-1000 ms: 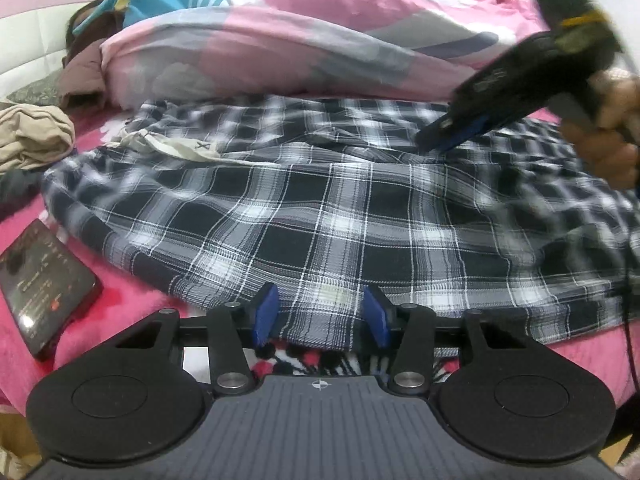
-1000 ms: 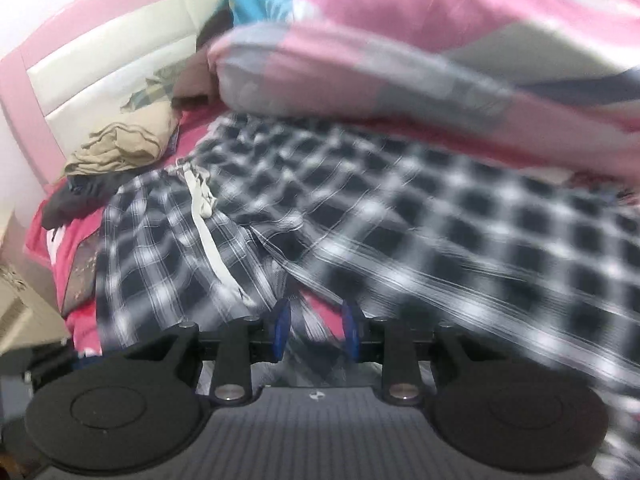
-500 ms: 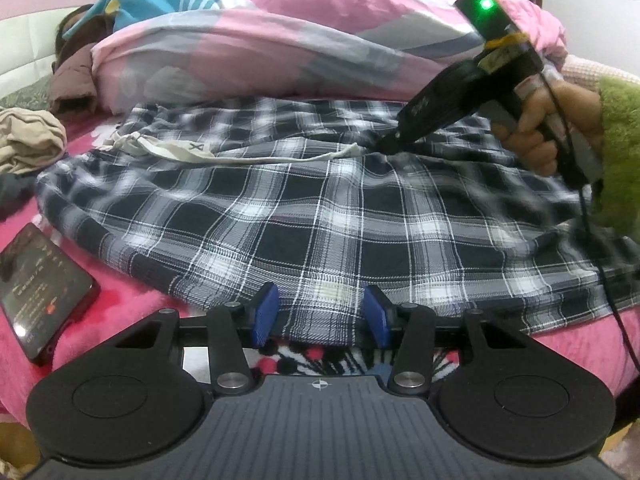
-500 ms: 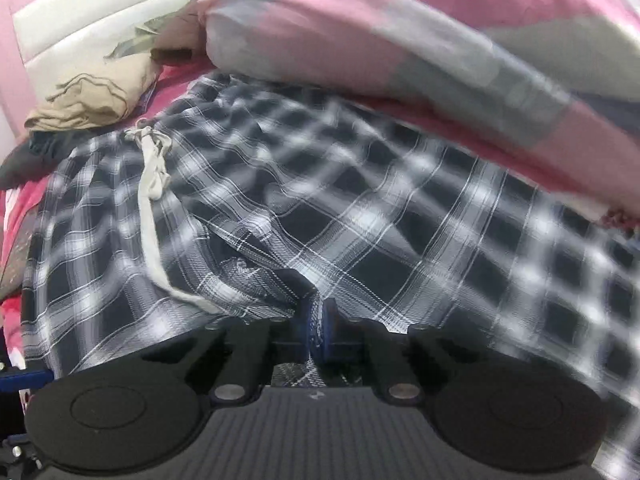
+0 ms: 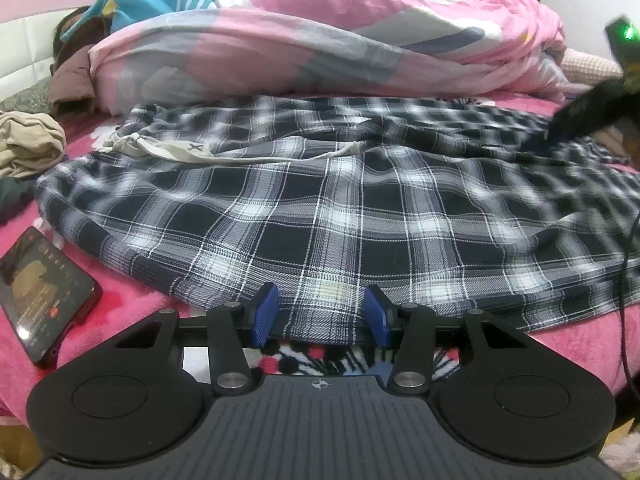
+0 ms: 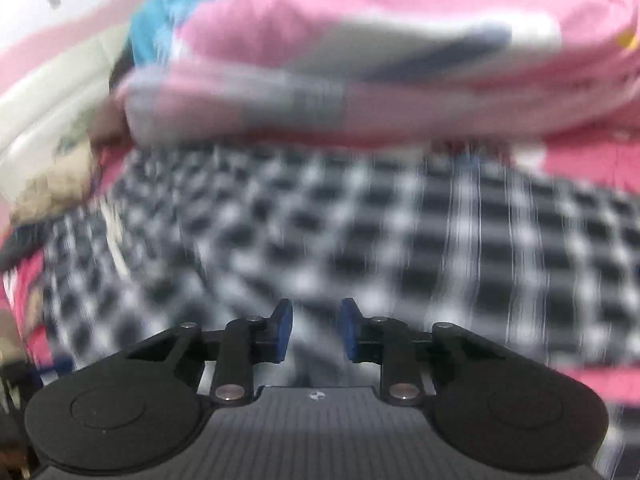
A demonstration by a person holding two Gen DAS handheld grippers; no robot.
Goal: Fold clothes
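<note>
My L gripper (image 5: pixel 320 312) sits w/ jaws spread wide, blue pads (image 5: pixel 265 312) either side of the near hem of the plaid pants (image 5: pixel 360 216); hem edge lies btwn the pads but they're not pinching it. Below the hem, a strip of black/white/red floral blanket (image 5: pixel 320 356) shows just in front of the gripper body.

My R gripper (image 6: pixel 314 330) is parted too, clear gap btwn its pads, nothing clamped; it hangs over blurred plaid cloth. That whole view is motion-smeared, so can't say if the tips touch fabric.

Outward from L: pants are spread flat across the pink bed cover (image 5: pixel 132 304), waist end to the far left w/ a pale drawstring (image 5: pixel 256 156) trailing rightward over the cloth. Fabric wrinkled at the far side, smoother near me. A phone (image 5: pixel 40 292) w/ lit screen lies on the pink cover to the left, near but apart from the pants' edge. Beige bundle of clothes (image 5: pixel 28 144) sits further left, w/ sth dark just below it.

Behind the pants, a big pink/grey/white duvet (image 5: pixel 320 52) is heaped along the far side, its edge right against the plaid; blue striped part at upper left. From the L cam, the other gripper appears at far right as a dark blurred shape w/ a green LED (image 5: pixel 628 32), low over the pants' right end. Thin black cable (image 5: pixel 624 300) drops down the right edge.
</note>
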